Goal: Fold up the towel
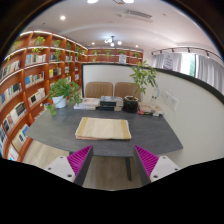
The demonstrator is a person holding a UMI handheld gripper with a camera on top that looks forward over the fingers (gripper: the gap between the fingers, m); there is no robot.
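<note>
A beige towel (103,128) lies flat on a grey table (50,133), a neat rectangle with a fold line along its middle. My gripper (113,162) is held back from the table's near edge, well short of the towel. Its two fingers with magenta pads (81,160) stand wide apart and hold nothing. Between them I see the table's front edge, a table leg (128,168) and the wooden floor below.
Beyond the towel on the table lie white papers (87,104), a dark device (107,104) and a potted plant (62,93). A second plant (144,77) stands at the far right. Bookshelves (20,90) line the left wall. Two chairs (100,90) stand behind the table.
</note>
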